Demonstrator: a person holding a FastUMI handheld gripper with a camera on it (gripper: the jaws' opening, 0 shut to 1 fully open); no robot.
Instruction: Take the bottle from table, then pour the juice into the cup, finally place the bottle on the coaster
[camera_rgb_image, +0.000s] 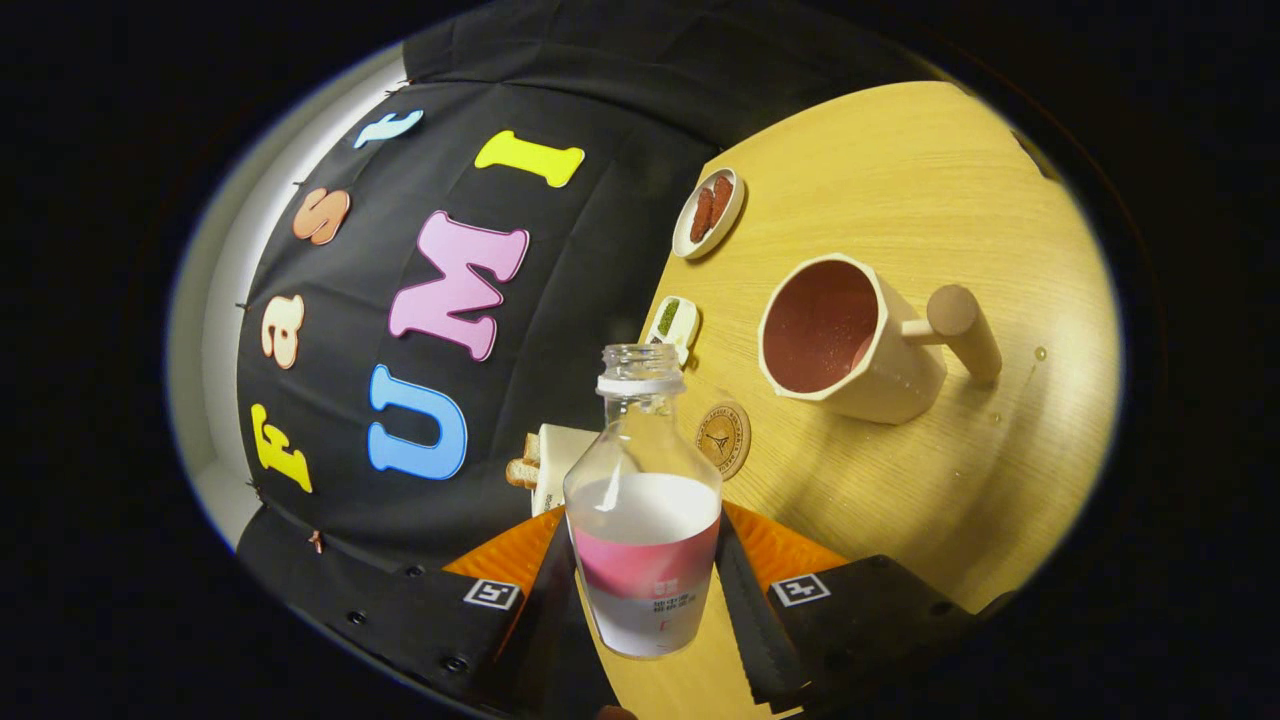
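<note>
A clear open-necked bottle (642, 500) with a pink and white label sits between my fingers, and my gripper (645, 585) is shut on it around the label. The view is rolled, so the table looks tilted. Beyond the bottle's neck and to its right stands a cream faceted cup (850, 340) with a pinkish inside and a round wooden handle. A small round wooden coaster (724, 438) lies on the wooden table (950, 200) just past the bottle's shoulder, between the bottle and the cup.
A small white oval dish (708, 212) with reddish pieces rests further off near the table's edge. A small white dish (674, 326) with something green sits behind the bottle's mouth. A white plate (555, 462) with toast pieces lies beside the bottle. A few droplets dot the table near the cup's handle.
</note>
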